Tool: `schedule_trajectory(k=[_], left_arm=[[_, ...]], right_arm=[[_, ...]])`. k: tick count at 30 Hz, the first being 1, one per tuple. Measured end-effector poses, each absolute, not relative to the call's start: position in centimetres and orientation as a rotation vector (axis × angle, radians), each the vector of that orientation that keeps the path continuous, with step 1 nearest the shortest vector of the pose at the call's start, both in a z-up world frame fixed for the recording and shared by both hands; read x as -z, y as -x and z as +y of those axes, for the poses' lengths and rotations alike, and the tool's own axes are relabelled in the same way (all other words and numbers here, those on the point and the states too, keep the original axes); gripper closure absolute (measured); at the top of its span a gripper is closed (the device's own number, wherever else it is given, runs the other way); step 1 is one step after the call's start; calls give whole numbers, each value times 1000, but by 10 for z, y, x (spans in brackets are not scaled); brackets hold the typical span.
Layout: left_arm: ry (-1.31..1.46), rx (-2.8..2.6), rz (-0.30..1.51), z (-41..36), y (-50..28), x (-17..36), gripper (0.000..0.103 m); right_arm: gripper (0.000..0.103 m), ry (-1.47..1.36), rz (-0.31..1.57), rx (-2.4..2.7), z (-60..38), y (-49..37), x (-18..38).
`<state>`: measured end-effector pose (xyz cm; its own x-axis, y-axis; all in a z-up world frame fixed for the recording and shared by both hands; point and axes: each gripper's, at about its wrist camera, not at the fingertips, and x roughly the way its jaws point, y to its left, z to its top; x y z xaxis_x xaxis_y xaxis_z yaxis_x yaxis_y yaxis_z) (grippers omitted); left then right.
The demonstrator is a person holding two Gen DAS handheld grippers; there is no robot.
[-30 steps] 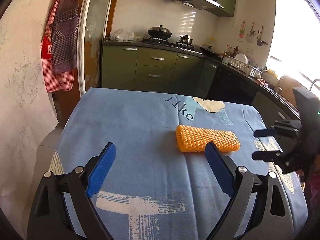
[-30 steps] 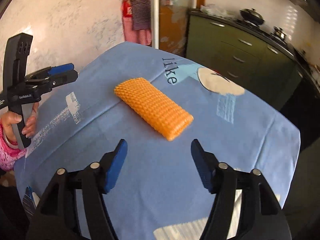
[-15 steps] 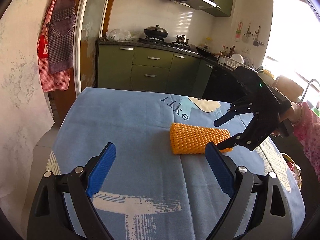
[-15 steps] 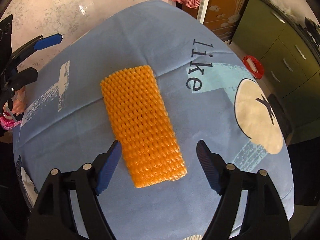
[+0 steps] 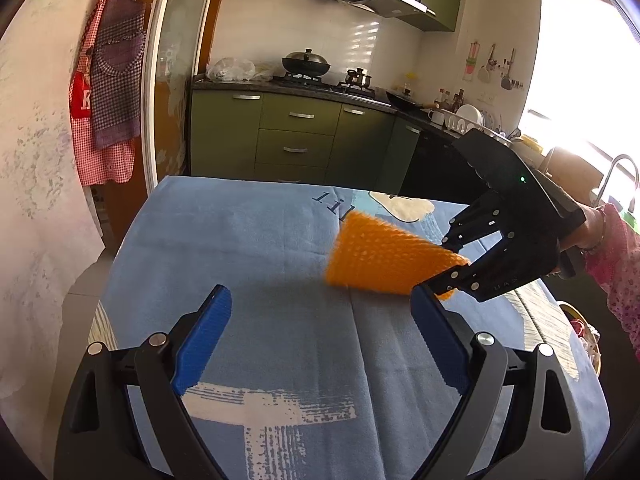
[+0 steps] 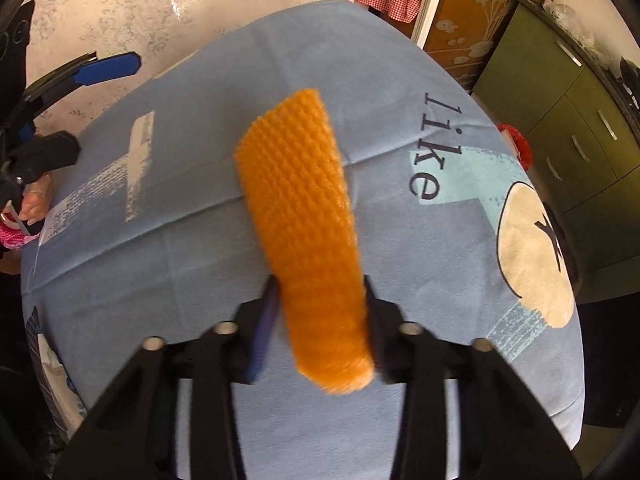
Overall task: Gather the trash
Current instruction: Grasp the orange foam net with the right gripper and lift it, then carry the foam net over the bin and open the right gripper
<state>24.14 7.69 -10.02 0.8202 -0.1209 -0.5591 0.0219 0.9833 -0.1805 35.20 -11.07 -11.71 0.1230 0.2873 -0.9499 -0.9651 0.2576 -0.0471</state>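
Observation:
An orange foam net sleeve (image 6: 296, 184) lies lengthwise on the blue tablecloth (image 6: 180, 272). My right gripper (image 6: 319, 284) points steeply down over its near end. Its jaws are closing, and the pads squeeze the net narrow between them. In the left wrist view the right gripper (image 5: 436, 264) pinches the right end of the net (image 5: 380, 256), whose left end flares wide and blurred just above the cloth (image 5: 260, 240). My left gripper (image 5: 320, 300) hangs open over the near part of the table, short of the net, with nothing between its blue pads (image 5: 204, 332).
Green kitchen cabinets (image 5: 296, 132) and a stove with pots stand behind the table. Checked aprons (image 5: 108, 92) hang at the left. A basket (image 5: 580, 328) sits past the table's right edge. A red object (image 6: 518, 140) lies on the floor by the cabinets.
The right gripper came in from the right, tipped down over the net and closed on its end. The net changed shape and its free end shifted. The left gripper stayed put.

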Motion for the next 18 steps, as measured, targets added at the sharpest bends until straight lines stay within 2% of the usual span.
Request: schedule_trajectory(k=[9, 18], left_arm=[[142, 71, 610, 72, -243, 103, 13], [101, 78, 617, 61, -244, 107, 13]], right_arm=[[91, 791, 1009, -1015, -133, -322, 110], [90, 506, 973, -907, -219, -268, 81]])
